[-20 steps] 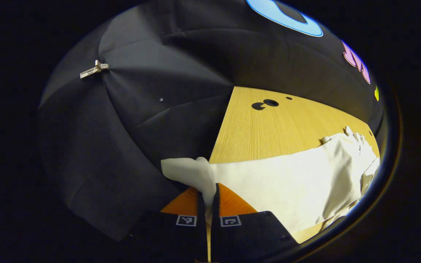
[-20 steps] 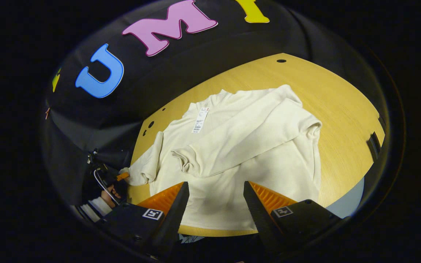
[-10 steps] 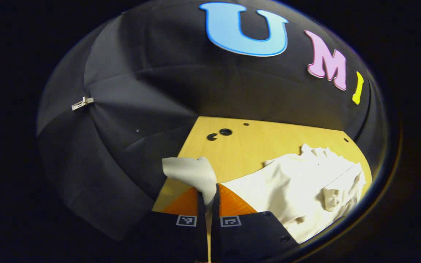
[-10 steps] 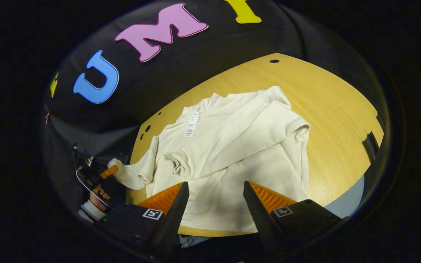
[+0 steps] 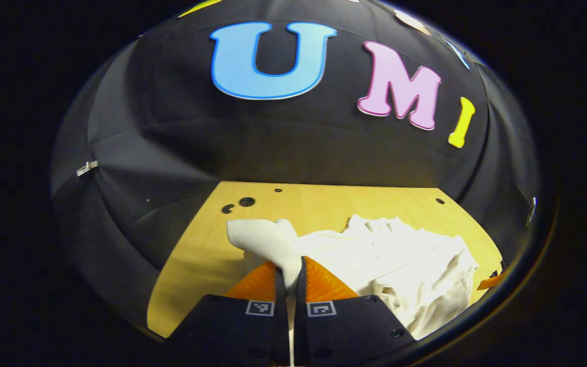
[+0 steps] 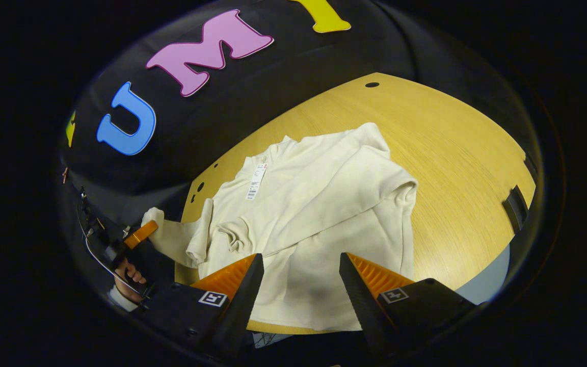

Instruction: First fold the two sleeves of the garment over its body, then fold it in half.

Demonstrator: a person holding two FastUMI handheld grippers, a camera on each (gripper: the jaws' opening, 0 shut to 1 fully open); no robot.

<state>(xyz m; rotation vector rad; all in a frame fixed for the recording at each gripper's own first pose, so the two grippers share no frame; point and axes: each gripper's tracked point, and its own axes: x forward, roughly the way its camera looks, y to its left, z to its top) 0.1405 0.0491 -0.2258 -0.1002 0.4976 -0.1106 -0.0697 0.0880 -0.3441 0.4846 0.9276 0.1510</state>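
A cream garment (image 6: 324,214) lies on the wooden table (image 6: 467,153) in your right gripper view, one sleeve (image 6: 314,204) already folded across its body. A white tag (image 6: 256,181) sits near the collar; its print is too small to read. Your left gripper (image 5: 289,272) is clenched on the cuff of the other sleeve (image 5: 265,239), which is lifted above the table's left edge. A hand (image 6: 129,275) grips that tool. Your right gripper (image 6: 301,278) hovers over the hem with its jaws spread wide, holding nothing.
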